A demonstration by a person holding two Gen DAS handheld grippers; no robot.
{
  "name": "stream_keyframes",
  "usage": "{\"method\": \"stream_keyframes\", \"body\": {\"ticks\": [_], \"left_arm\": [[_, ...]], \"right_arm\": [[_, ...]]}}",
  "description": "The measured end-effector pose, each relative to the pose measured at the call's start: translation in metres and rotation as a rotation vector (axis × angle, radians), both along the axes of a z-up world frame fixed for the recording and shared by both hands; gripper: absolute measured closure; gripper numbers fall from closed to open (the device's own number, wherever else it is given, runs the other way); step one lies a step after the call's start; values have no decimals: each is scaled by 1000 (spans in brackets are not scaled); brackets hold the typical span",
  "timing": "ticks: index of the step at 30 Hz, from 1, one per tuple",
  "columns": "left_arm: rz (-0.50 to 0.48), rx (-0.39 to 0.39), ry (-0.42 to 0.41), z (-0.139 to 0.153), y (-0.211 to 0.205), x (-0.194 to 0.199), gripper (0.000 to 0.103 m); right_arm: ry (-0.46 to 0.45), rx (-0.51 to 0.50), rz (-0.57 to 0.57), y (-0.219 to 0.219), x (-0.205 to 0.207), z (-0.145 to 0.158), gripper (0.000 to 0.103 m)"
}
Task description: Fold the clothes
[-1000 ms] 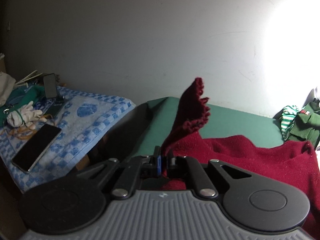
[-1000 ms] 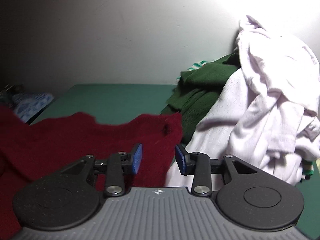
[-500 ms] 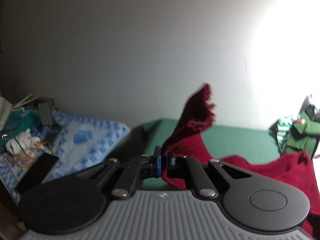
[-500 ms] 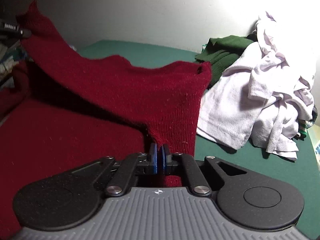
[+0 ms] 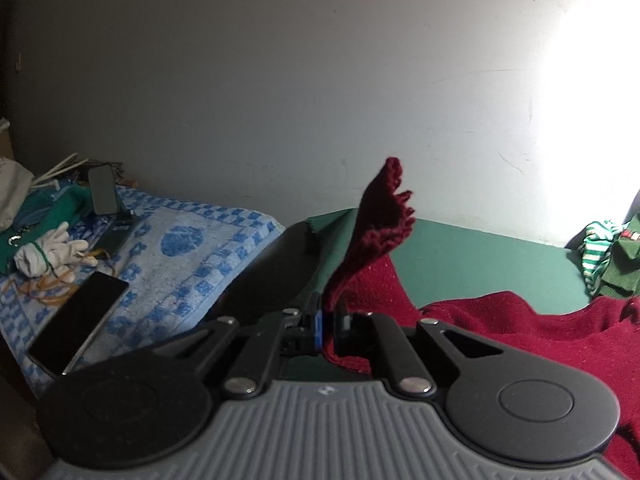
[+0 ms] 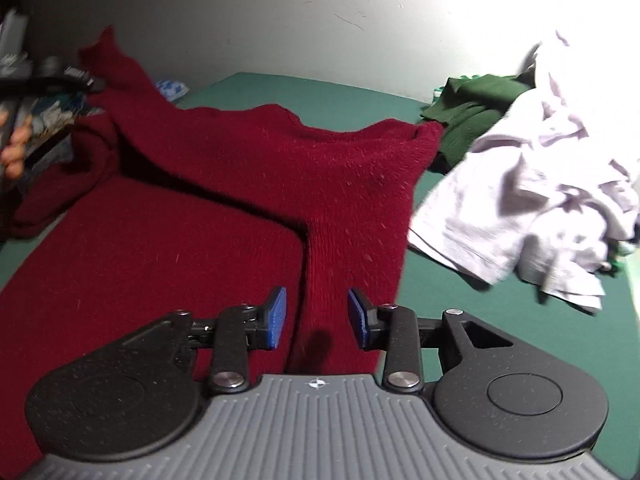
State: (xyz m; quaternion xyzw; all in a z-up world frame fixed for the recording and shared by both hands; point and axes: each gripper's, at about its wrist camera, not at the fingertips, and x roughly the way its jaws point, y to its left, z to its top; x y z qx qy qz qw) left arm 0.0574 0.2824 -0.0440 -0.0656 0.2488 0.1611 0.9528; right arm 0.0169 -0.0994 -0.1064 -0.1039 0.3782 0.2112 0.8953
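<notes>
A plain pale wall (image 5: 280, 80) backs a flat green table (image 6: 500, 320), matte and smooth. Across it, from 9 to 1 o'clock in the right wrist view, spreads the red sweater (image 6: 180, 220), a fuzzy knit with a ribbed panel running to 6 o'clock. At 3 o'clock lies a crumpled white shirt (image 6: 540, 184), thin and creased; behind it at 1 o'clock, a dark green knit (image 6: 472, 100). In the left wrist view, a blue checked terry towel (image 5: 180, 264) fills 9 o'clock, bearing a slab-like black phone (image 5: 76, 320) and pale gloves (image 5: 48, 252).

The right gripper (image 6: 316, 316) has just been opening: its blue ridged pads stand apart, the ribbed panel lying between them unpressed. The left gripper (image 5: 328, 324) is clamped on the sweater's edge, a scalloped corner standing up at 12 o'clock.
</notes>
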Motion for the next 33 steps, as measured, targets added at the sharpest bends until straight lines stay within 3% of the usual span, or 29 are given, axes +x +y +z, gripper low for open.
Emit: {"method": "stream_keyframes", "body": {"ticks": [7,13,15,17,19,23,28,33], "left_arm": [[-54,25,26,0,-2,3,99],[-73,22,28,6,0,3,99],[-80,33,29,8,-1,4,99],[-90,43,29,11,-4,3,99],[-99,58,22,16,-8,2,99],[-96,62,-1,32,-9,2,99],[-80,115,-36,49,-7,9,99],[-67,100,-12,49,-1,17,99]], "right_arm": [[132,-1,-151,-25,-94,-16,67],[154,6,-235,-23,-139,-29,66],[142,-21,-257,-22,-148,-34,75],[130,-26,-294,-23,-150,-35,92],[112,-1,-310,-26,-153,-31,94],[74,73,-234,-23,-157,-17,95],[129,68,-96,-1,-160,-27,93],[150,61,-100,-4,-166,-26,79]]}}
